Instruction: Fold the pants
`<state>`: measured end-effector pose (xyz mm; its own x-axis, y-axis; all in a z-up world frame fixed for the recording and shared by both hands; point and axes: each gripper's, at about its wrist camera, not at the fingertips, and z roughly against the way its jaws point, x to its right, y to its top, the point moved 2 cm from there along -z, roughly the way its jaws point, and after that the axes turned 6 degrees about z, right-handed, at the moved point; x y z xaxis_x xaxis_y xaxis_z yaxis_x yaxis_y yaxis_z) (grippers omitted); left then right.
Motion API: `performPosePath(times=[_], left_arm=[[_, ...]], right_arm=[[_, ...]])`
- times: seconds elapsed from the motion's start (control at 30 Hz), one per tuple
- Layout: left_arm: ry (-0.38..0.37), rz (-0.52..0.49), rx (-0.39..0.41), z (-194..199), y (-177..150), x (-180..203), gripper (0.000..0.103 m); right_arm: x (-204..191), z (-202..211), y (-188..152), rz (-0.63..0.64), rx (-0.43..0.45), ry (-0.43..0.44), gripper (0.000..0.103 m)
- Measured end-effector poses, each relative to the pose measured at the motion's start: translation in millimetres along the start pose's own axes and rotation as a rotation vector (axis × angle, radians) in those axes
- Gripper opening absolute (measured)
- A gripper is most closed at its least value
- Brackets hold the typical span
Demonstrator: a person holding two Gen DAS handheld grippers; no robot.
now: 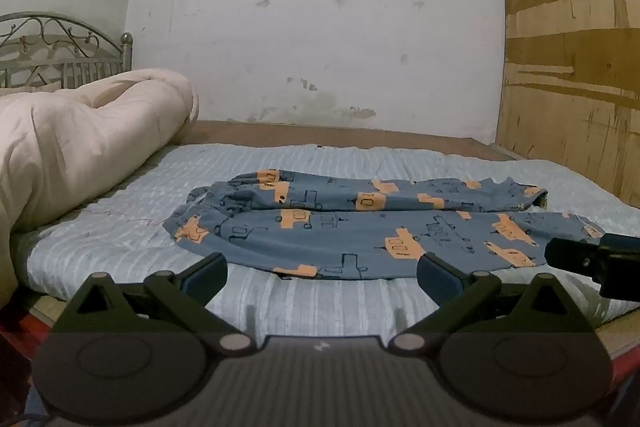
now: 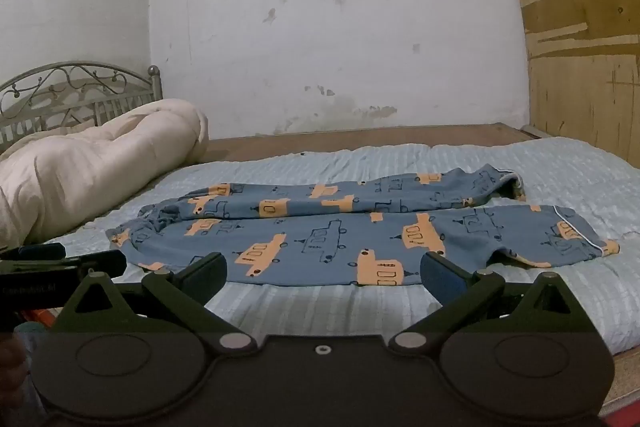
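Blue pants (image 1: 360,227) printed with orange vehicles lie flat on the light blue bedspread (image 1: 120,235), waistband to the left, both legs stretching right. In the right wrist view the same pants (image 2: 340,227) show their two cuffs at the right. My left gripper (image 1: 322,273) hovers open just short of the pants' near edge, nothing between its fingers. My right gripper (image 2: 322,273) is also open and empty, in front of the near leg. The right gripper's fingers (image 1: 592,259) poke in at the right of the left wrist view; the left gripper's fingers (image 2: 64,263) show at the left of the right wrist view.
A rolled cream duvet (image 1: 80,147) lies on the left side of the bed before a metal headboard (image 1: 60,51). A stained white wall (image 1: 320,27) stands behind, and a plywood panel (image 1: 572,67) closes the right side. The bed's wooden frame (image 1: 360,131) runs along the far edge.
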<state>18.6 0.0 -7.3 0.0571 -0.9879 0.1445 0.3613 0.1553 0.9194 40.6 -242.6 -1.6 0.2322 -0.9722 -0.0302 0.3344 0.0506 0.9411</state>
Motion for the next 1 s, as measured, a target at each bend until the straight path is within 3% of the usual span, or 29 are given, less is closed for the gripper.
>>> performPosePath(times=[1.0], left_arm=[[0.001, -0.004, -0.029, 0.2, -2.1, 0.0, 0.102]], right_arm=[[0.3, -0.4, -1.1, -0.003, -0.011, 0.001, 0.102]])
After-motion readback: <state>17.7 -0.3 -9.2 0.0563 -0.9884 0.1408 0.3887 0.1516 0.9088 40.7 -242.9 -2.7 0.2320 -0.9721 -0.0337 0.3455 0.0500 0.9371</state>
